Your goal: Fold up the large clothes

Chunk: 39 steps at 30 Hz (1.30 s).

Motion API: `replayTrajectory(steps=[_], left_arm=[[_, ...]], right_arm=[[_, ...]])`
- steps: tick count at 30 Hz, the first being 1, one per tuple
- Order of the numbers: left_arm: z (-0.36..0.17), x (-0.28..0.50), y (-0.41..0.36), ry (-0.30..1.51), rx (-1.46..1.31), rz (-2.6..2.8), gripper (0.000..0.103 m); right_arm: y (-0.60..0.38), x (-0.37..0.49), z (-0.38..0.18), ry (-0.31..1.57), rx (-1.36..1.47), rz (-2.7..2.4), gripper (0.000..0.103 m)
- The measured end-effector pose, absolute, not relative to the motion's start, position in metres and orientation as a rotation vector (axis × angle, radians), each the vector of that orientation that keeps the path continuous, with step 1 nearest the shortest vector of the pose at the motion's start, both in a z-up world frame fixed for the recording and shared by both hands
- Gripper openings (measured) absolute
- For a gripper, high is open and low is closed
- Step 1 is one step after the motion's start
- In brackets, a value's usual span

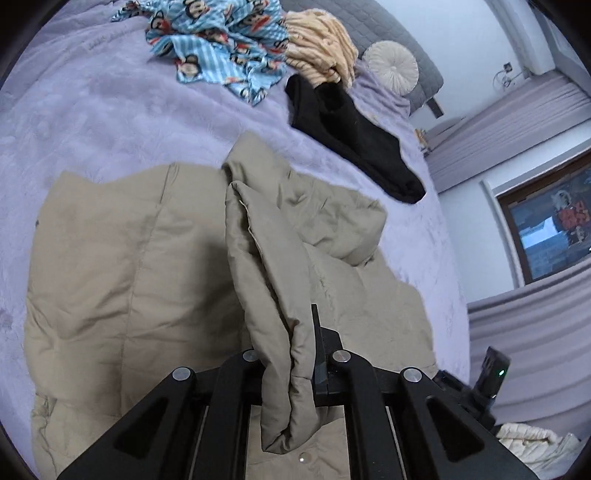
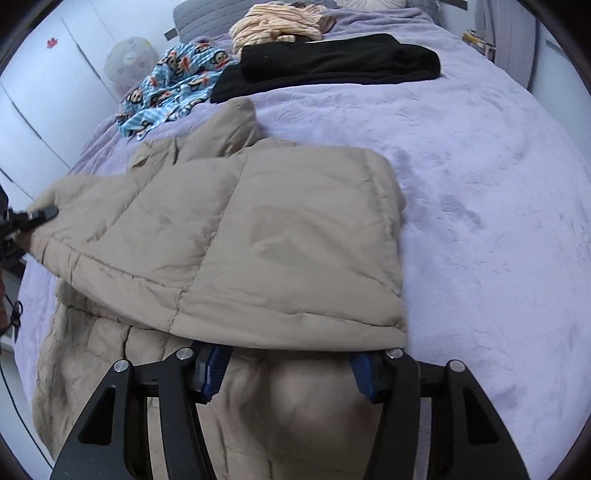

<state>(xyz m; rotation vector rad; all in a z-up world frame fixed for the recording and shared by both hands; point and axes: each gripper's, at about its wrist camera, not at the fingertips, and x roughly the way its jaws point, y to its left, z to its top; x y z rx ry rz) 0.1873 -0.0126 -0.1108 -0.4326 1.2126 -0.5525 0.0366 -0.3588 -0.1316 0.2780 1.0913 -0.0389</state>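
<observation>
One lavender bed blanket (image 2: 480, 166) is covered near its front edge by one beige quilted jacket (image 2: 258, 229), partly folded over itself. Farther back, three other garments are seen: one black (image 2: 332, 62), one blue monkey-print (image 2: 166, 92), one cream striped (image 2: 277, 22). A jacket fold is clamped by the left gripper (image 1: 291, 362), while the right gripper (image 2: 288, 373) is spread wide beneath the hem.

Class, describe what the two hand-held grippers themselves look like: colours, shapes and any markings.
The left hand-held gripper is matte black, with angular linkage bars and round silver pins. The right hand-held gripper has the same black bars and silver pins, plus ridged blue finger pads. No markings are visible.
</observation>
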Motion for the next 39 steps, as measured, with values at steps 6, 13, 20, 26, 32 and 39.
replayTrajectory(steps=[6, 13, 20, 26, 32, 39], left_arm=[[-0.182, 0.171, -0.031, 1.329, -0.309, -0.476, 0.010], [-0.178, 0.177, -0.032, 1.331, -0.265, -0.479, 0.010], [-0.172, 0.179, -0.035, 1.319, -0.192, -0.428, 0.010], [-0.133, 0.179, -0.030, 1.220, -0.023, -0.316, 0.075], [-0.097, 0.184, -0.001, 1.097, -0.048, -0.289, 0.075], [-0.159, 0.194, -0.051, 1.213, 0.015, -0.353, 0.013]], right_arm=[[-0.391, 0.023, -0.165, 1.159, 0.357, -0.070, 0.042], [-0.379, -0.009, -0.122, 1.184, 0.405, 0.014, 0.046], [-0.399, 0.028, -0.088, 1.085, 0.394, -0.062, 0.025], [-0.398, 0.061, -0.107, 1.114, 0.408, -0.055, 0.025], [-0.397, 0.070, -0.118, 1.121, 0.422, -0.062, 0.025], [-0.385, 0.091, -0.122, 1.114, 0.399, -0.034, 0.025]])
